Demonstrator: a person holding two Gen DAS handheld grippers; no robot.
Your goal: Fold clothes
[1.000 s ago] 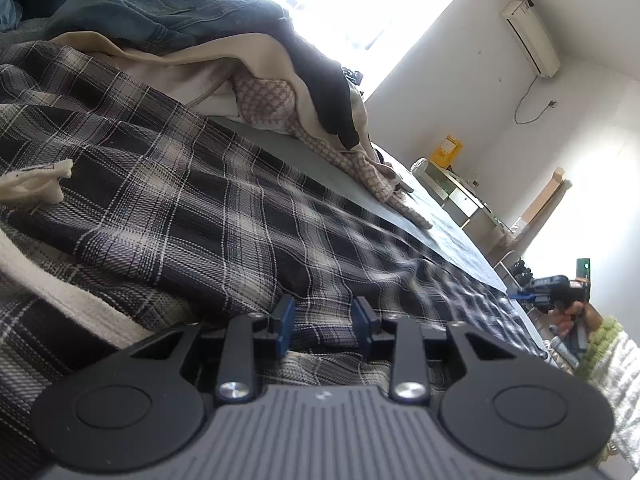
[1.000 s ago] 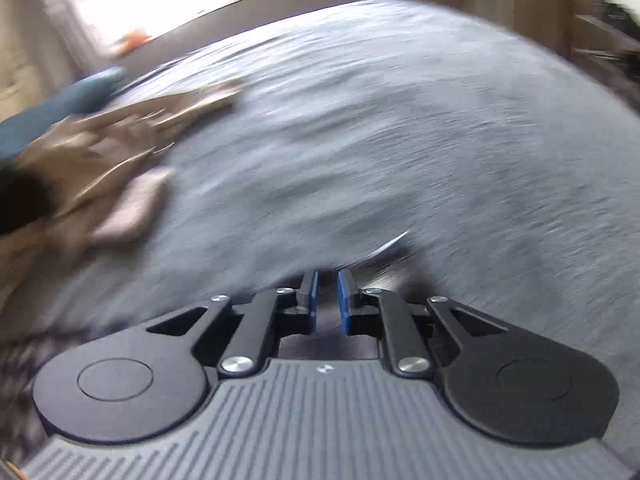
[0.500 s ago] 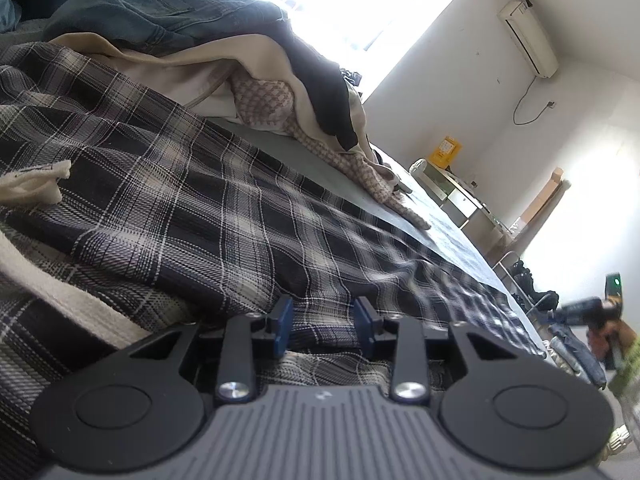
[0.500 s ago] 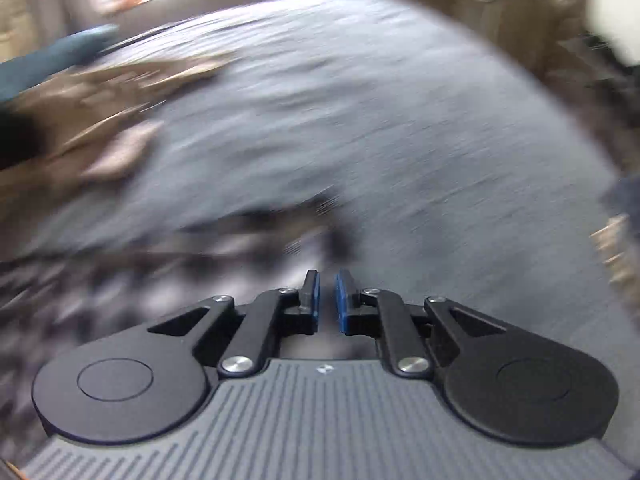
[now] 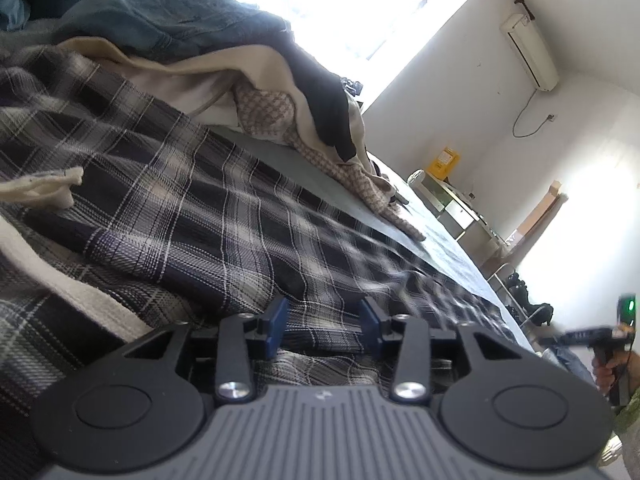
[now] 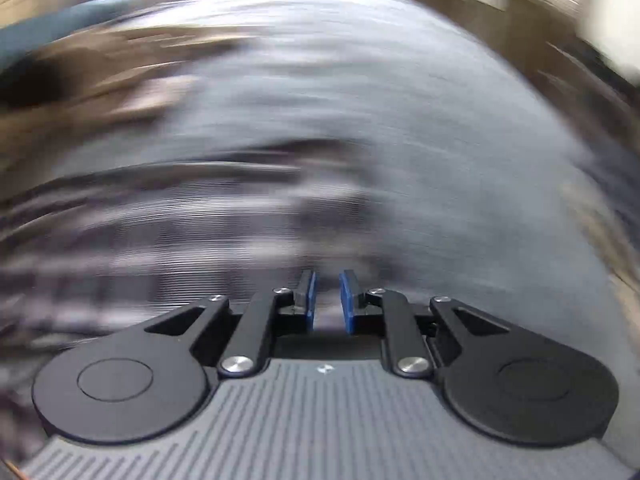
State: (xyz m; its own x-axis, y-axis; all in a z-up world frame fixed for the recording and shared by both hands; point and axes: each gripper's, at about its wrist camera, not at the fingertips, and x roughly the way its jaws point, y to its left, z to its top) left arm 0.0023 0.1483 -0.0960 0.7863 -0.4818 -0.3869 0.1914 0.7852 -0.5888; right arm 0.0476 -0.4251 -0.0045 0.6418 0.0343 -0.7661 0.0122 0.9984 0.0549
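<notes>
The grey bed surface point(image 5: 452, 240) filled most of both views, and I place everything against it. A dark plaid garment point(image 5: 224, 216) lay spread across its near half, reaching right up to my left gripper point(image 5: 323, 326). Beyond the plaid, at the far side of the bed, sat a heap of other clothes point(image 5: 224, 56), blue denim on top of cream and checked pieces. My left gripper's jaws had just been opening; they stood apart with a fold of plaid cloth between the blue pads, not visibly pinched. My right gripper point(image 6: 327, 302) was over the bed's plaid edge, its jaws only narrowly parted and just widening; the view was badly blurred, but nothing seemed held.
</notes>
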